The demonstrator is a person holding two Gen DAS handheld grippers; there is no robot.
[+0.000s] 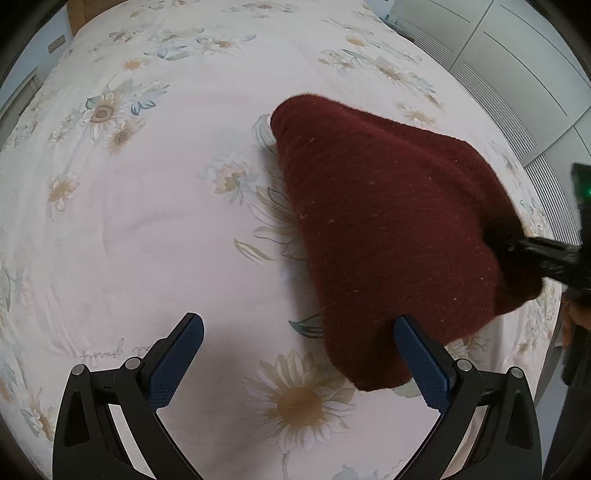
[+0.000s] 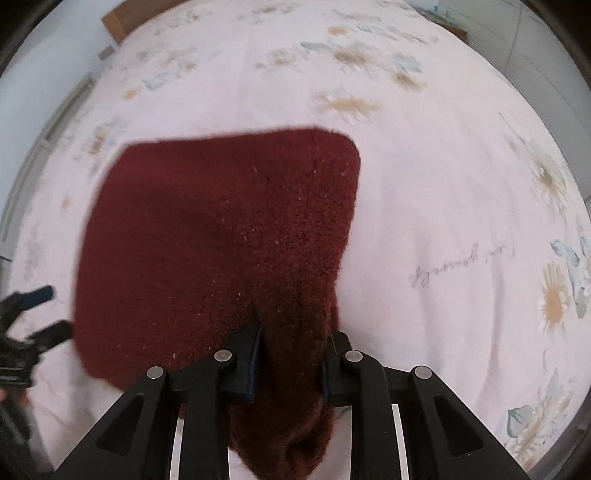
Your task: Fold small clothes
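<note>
A dark red knitted garment [image 1: 388,221] lies folded on a white bed sheet with a daisy print [image 1: 147,221]. My left gripper [image 1: 299,332] is open and empty, just in front of the garment's near corner, its right finger beside the cloth's edge. My right gripper [image 1: 517,247] comes in from the right and is shut on the garment's right edge. In the right wrist view the garment [image 2: 221,240] is bunched between the shut fingers of my right gripper [image 2: 291,343] and spreads away over the sheet [image 2: 443,203]. The left gripper [image 2: 40,310] shows at the far left, open.
White cabinet fronts with vent slats [image 1: 498,74] stand past the bed's right edge. A brown board [image 2: 125,18] stands at the bed's far end. Bare floral sheet stretches to the left of the garment.
</note>
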